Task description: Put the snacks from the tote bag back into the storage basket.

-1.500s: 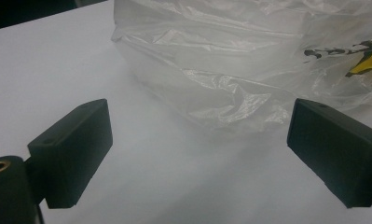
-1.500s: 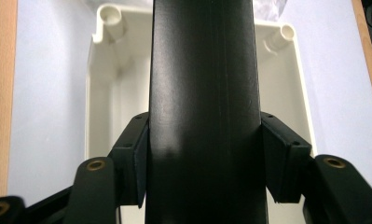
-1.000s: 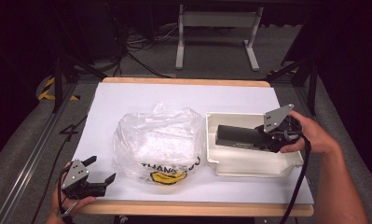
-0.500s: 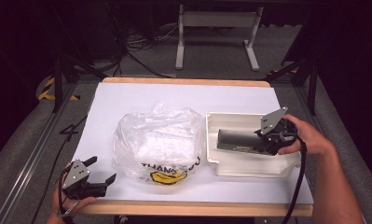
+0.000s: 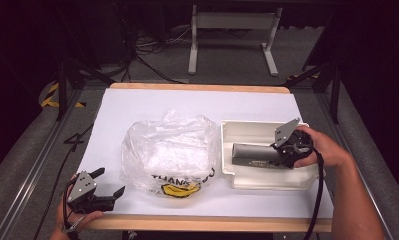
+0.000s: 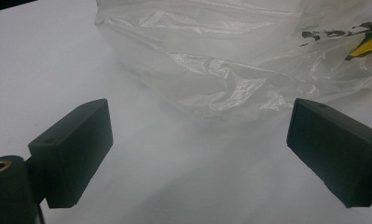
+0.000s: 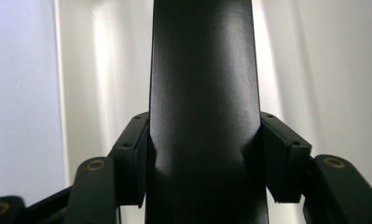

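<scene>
We see the right gripper (image 5: 286,156) clamped on one end of a dark grey cylinder (image 5: 254,155), and the main change over the last second is that the cylinder has come down and levelled out: a second ago it was tilted across the white tray (image 5: 247,131) with the gripper held higher at the tray's far right, and now it lies along the tray's length, low inside, with the hand shifted a bit nearer and left. We cannot tell whether it actually rests on the tray floor or hangs just above it. In the right gripper view the jaws press against both sides of the cylinder (image 7: 204,93), so nothing is released yet; the pale tray wall (image 7: 81,70) runs beside it. The left gripper (image 5: 107,186) has not moved in that time; it sits at the near left edge of the table (image 5: 137,102), jaws spread wide and holding nothing, pointed toward the crumpled clear plastic bag (image 5: 169,150), which lies in the middle of the table just left of the tray, unchanged. In the left gripper view the bag (image 6: 230,60) lies ahead of the spread jaws, apart from them. We judge the placing of the cylinder in the tray nearly done: the lowering looks finished or close, and what remains is opening the right jaws and backing out without dragging the cylinder. The bag looks like the next item for the left side.
</scene>
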The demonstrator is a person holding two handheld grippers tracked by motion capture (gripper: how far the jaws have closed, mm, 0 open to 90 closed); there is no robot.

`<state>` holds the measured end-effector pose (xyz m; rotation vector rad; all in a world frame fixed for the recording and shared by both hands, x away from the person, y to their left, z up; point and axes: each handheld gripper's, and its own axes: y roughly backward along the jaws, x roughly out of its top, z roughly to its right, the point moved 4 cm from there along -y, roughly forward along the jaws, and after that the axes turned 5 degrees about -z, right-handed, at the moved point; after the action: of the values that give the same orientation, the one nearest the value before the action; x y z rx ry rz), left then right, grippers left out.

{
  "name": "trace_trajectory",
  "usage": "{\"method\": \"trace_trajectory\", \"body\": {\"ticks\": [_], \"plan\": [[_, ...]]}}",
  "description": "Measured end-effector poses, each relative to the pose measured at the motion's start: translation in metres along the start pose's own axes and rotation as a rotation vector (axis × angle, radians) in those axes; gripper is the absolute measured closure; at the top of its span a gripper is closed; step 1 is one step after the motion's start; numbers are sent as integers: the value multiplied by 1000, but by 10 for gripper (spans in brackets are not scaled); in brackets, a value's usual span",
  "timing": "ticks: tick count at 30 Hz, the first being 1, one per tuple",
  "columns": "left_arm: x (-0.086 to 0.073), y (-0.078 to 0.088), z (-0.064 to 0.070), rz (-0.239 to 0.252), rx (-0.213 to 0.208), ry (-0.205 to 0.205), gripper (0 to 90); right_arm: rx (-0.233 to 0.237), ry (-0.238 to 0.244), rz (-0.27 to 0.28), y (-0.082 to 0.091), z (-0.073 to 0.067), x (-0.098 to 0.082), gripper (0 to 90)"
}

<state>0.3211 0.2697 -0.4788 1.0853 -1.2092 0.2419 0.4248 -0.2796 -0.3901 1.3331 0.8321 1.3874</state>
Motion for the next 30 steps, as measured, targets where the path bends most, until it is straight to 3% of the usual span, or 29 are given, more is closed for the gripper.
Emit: {"method": "trace_trajectory", "body": {"ticks": [7,15,30], "plan": [[0,0,0,-2,5,-3,78,19,-3,-59,-10,0,-1,425],[0,-1,0,-8,11,-2,79,26,-12,-51,-14,3,-3,424],[0,-1,0,-5,4,-11,82,18,-12,-157,-23,5,-3,421]]}}
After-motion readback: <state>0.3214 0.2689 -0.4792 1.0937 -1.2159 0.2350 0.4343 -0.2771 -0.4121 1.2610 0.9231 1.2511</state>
